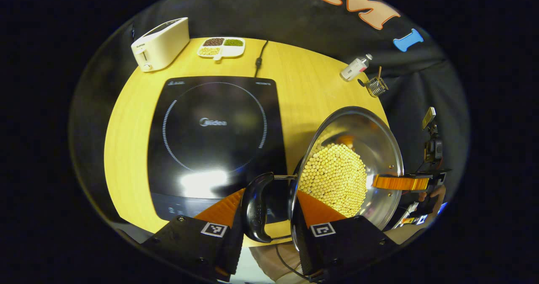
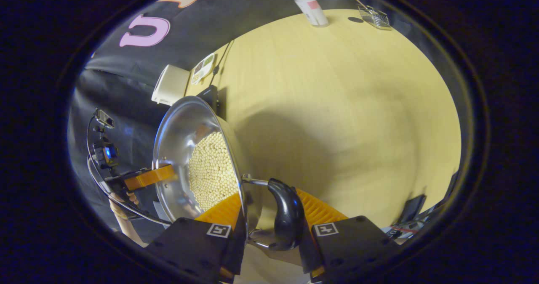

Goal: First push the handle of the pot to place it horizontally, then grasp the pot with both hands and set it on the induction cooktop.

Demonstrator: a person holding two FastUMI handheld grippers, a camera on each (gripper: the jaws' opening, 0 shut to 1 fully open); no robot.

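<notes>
Left claw (image 1: 269, 208) grips the pot's (image 1: 379, 145) black curved handle and rim; right claw (image 2: 269, 214) grips the opposite handle. The shiny steel pot, holding round pale beans (image 1: 337, 174), sits tilted beside the glossy black cooktop (image 1: 214, 141) on the wooden counter (image 1: 311, 86). Its underside is hidden.

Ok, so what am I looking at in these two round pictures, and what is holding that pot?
No robot arm: a person holds a two-finger gripper in each hand, a camera riding on each. The left gripper view looks along the left gripper, its fingers either side of one black pot handle; the right gripper view shows the right gripper likewise around the other handle. Whether they squeeze, I cannot tell. The steel pot holds yellow beans. On the wooden table: a cooktop, toaster, divided dish, bottle and wire basket.
</notes>
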